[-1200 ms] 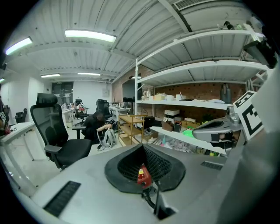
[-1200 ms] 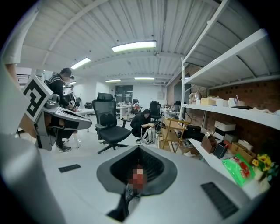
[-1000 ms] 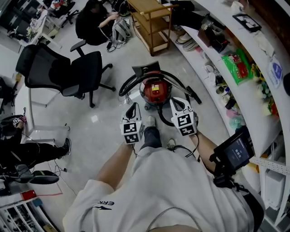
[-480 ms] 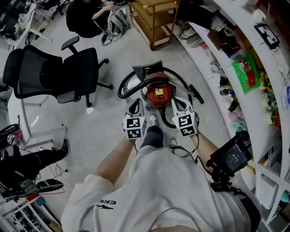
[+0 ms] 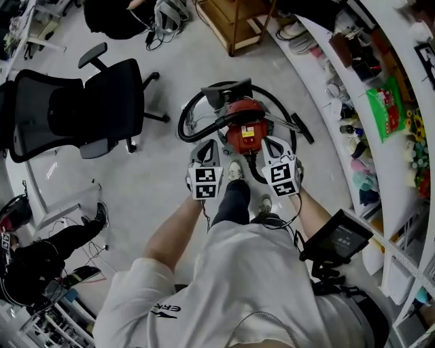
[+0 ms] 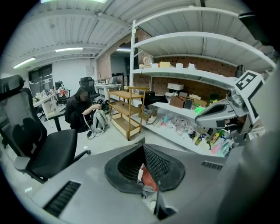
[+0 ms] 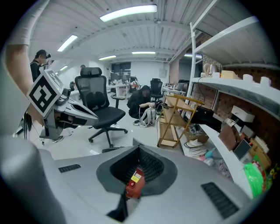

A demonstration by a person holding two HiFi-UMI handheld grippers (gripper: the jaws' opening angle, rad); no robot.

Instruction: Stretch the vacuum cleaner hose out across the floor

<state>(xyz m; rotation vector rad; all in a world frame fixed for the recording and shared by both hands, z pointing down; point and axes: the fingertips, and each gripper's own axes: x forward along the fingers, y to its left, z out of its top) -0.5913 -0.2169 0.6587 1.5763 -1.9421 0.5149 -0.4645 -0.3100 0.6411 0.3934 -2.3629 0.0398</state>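
We see the black vacuum cleaner hose (image 5: 194, 112) coiled around the red vacuum cleaner (image 5: 243, 129), upper centre of the frame

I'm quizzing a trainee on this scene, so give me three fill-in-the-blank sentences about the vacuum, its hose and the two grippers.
The vacuum cleaner is ____ in colour. Its black hose lies looped around the ____. The left gripper and right gripper both have jaws that are ____, holding nothing.
Missing words: red; vacuum cleaner; shut.

I watch a black office chair (image 5: 102, 102) on pale floor (image 5: 156, 183); beyond the chair a wooden cart (image 5: 231, 20), right of it curved white shelving (image 5: 391, 170), strip lights (image 7: 129, 13) overhead.
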